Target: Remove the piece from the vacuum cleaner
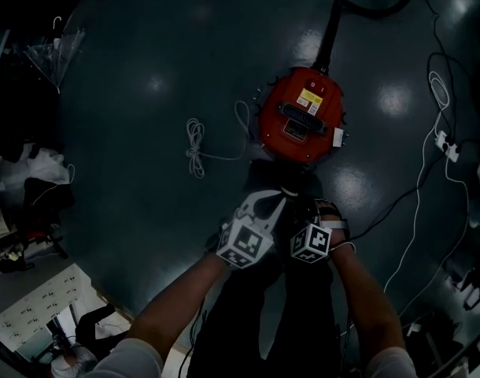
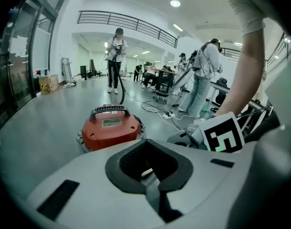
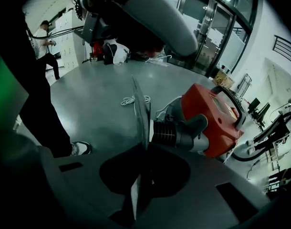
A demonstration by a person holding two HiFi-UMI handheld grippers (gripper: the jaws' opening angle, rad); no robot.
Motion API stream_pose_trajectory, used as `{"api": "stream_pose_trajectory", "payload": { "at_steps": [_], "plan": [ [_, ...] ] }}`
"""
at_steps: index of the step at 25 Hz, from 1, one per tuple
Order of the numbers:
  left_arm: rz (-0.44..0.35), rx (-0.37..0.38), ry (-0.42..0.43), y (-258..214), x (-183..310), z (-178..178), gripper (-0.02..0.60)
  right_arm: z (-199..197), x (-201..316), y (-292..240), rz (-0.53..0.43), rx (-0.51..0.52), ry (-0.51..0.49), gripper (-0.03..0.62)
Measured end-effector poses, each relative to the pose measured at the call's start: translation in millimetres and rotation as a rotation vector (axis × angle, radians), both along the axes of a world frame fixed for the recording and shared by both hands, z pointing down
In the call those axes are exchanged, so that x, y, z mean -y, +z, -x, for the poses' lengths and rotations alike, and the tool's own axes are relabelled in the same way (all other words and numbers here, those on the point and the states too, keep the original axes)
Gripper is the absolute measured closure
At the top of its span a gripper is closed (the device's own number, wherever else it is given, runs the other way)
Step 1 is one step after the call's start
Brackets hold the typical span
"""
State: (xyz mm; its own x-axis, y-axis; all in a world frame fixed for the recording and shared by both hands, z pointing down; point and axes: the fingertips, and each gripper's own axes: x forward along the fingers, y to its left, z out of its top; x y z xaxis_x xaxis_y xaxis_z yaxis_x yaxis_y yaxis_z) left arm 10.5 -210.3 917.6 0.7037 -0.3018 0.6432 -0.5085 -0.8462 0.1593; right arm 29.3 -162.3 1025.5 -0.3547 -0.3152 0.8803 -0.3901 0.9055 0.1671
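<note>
The red vacuum cleaner (image 1: 301, 116) stands on the dark floor with its black hose (image 1: 334, 22) running to the far side. Both grippers are held side by side just in front of it. My left gripper (image 1: 264, 201) is shut with nothing between its jaws (image 2: 152, 178); the vacuum cleaner (image 2: 111, 129) lies ahead of it. My right gripper (image 1: 307, 213) is shut on a thin flat piece (image 3: 138, 109) that sticks up edge-on from its jaws (image 3: 138, 185). Beside that piece is a grey and black ribbed part (image 3: 179, 133), with the vacuum cleaner (image 3: 217, 118) behind it.
A coiled white cord (image 1: 197, 146) lies left of the vacuum. A power strip (image 1: 447, 144) and several cables trail at the right. Clutter and a white cabinet (image 1: 27, 309) line the left edge. People (image 2: 116, 61) stand farther off in the hall.
</note>
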Motion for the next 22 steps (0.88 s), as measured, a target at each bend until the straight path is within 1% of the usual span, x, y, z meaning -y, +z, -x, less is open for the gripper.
{"api": "stream_pose_trajectory", "payload": {
  "at_steps": [3, 5, 6, 8, 9, 10, 12, 16, 19, 22],
  "plan": [
    [0.000, 0.005, -0.012, -9.5, -2.1, 4.9, 0.577, 2.6, -0.7, -0.9, 0.005, -0.010, -0.008, 0.557],
    [-0.001, 0.008, -0.025, -15.8, -4.2, 9.9, 0.577, 5.3, -3.2, -0.5, 0.027, -0.008, -0.033, 0.557],
    [-0.001, 0.009, -0.033, -17.7, -5.9, 12.8, 0.577, 7.9, -8.2, 0.5, 0.045, -0.010, -0.067, 0.557],
    [0.000, 0.007, -0.052, -20.7, -10.0, 17.4, 0.577, 15.9, -28.1, 4.4, 0.079, -0.022, -0.173, 0.559],
    [0.000, 0.006, -0.059, -22.7, -12.2, 18.6, 0.577, 18.8, -37.5, 5.9, 0.083, -0.027, -0.200, 0.559],
    [0.000, 0.007, -0.062, -25.1, -14.7, 19.9, 0.577, 19.9, -42.9, 5.9, 0.086, -0.026, -0.190, 0.559],
    [-0.003, 0.008, -0.067, -32.4, -19.2, 24.3, 0.577, 20.5, -46.0, 0.1, 0.095, -0.010, -0.132, 0.559],
    [-0.013, -0.003, -0.089, -59.8, -27.0, 31.9, 0.577, 27.3, -49.3, -35.2, 0.116, 0.035, -0.101, 0.559],
    [-0.014, -0.014, -0.105, -92.0, -37.0, 37.5, 0.577, 28.8, -51.1, -79.2, 0.121, 0.065, -0.053, 0.559],
    [-0.030, -0.039, -0.131, -148.7, -51.4, 46.1, 0.577, 30.3, -59.7, -143.1, 0.108, 0.090, -0.005, 0.559]
  ]
}}
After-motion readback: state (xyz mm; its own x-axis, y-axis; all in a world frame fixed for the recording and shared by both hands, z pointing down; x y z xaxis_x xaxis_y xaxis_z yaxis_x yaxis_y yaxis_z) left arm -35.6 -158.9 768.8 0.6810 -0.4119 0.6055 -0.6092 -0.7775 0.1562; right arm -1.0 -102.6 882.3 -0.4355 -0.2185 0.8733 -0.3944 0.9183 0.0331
